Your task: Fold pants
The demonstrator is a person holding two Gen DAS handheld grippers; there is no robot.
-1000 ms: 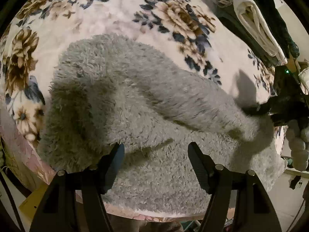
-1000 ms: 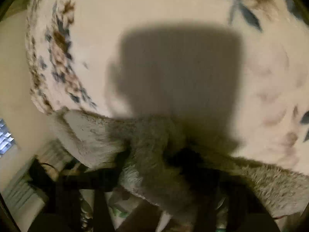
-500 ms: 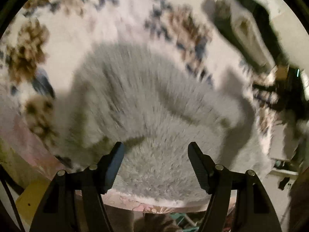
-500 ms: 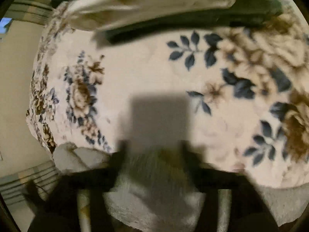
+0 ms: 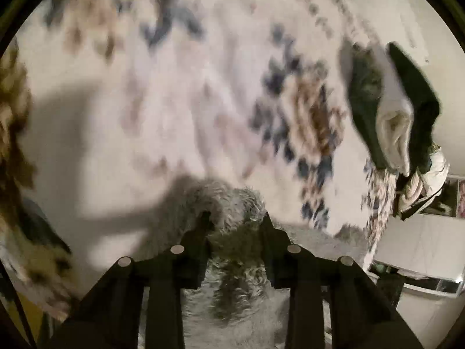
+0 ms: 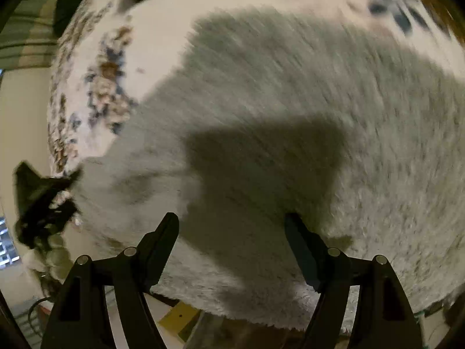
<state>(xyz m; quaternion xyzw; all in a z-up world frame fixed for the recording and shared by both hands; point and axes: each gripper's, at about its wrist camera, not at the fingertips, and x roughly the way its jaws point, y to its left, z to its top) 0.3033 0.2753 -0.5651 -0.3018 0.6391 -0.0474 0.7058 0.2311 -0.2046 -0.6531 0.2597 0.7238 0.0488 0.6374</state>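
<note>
Right gripper (image 6: 231,228), jaws spread wide and empty, hovered over the fluffy grey pants (image 6: 290,133) lying on a floral blanket (image 6: 96,67); its shadow fell across the pile.

Left claw (image 5: 235,222) clamped, right claw (image 6: 231,225) agape

grey fuzzy pants (image 6: 290,116); cream blanket (image 5: 174,101), blue-brown floral print; black grippers.

Both wrist views close above the floral blanket (image 5: 122,133), looking down, sharing the grey fleece pants (image 6: 290,116)
</note>
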